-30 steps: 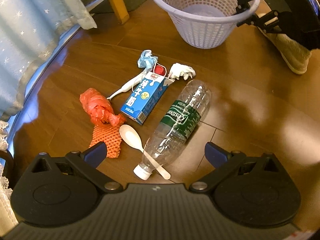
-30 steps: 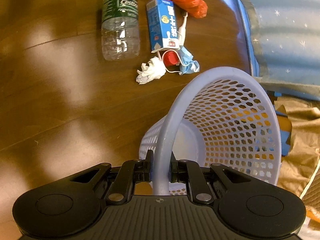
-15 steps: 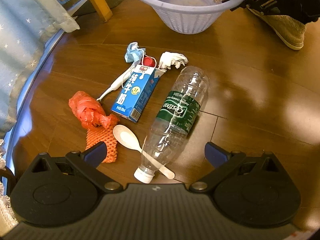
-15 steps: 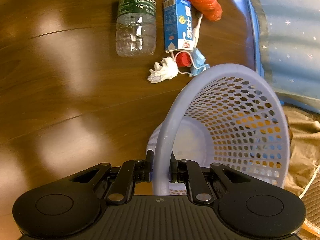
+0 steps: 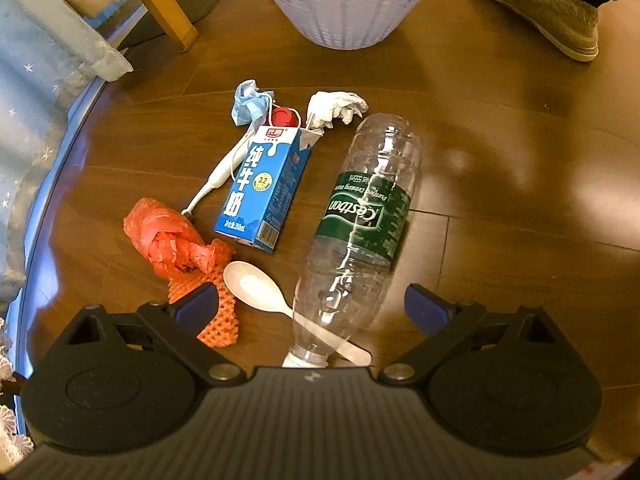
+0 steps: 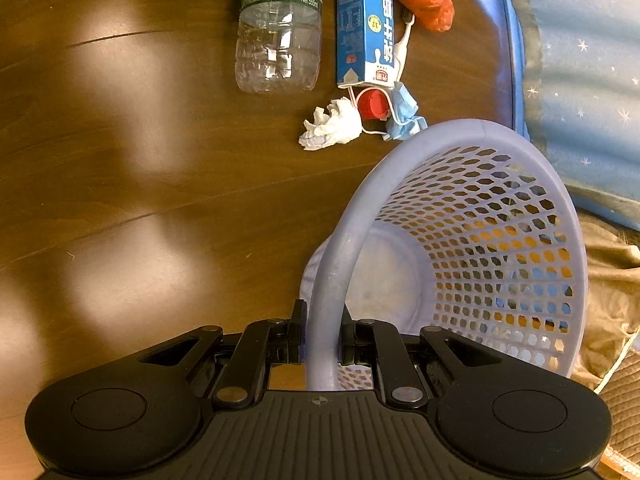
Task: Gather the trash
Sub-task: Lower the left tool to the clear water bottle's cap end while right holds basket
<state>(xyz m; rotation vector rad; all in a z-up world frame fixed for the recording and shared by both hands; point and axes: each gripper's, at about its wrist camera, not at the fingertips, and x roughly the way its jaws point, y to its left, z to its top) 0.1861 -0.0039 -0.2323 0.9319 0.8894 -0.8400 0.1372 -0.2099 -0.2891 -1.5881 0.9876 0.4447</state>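
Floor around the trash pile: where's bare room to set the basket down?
Bare wood lies beside the bottle, on the side away from the carton, running down to the basket. Crowded: from bottle to orange bag, and the tissue and mask near the rim.

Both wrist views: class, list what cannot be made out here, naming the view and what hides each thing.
- Plastic bottle cap: left wrist view, hidden behind the left gripper body; right wrist view, cut off by the top edge.
- White spoon handle: left wrist view, partly under the bottle.
- Wastebasket inside: left wrist view, cut off by the top edge.
- Toothbrush handle end: left wrist view, tucked behind the milk carton.
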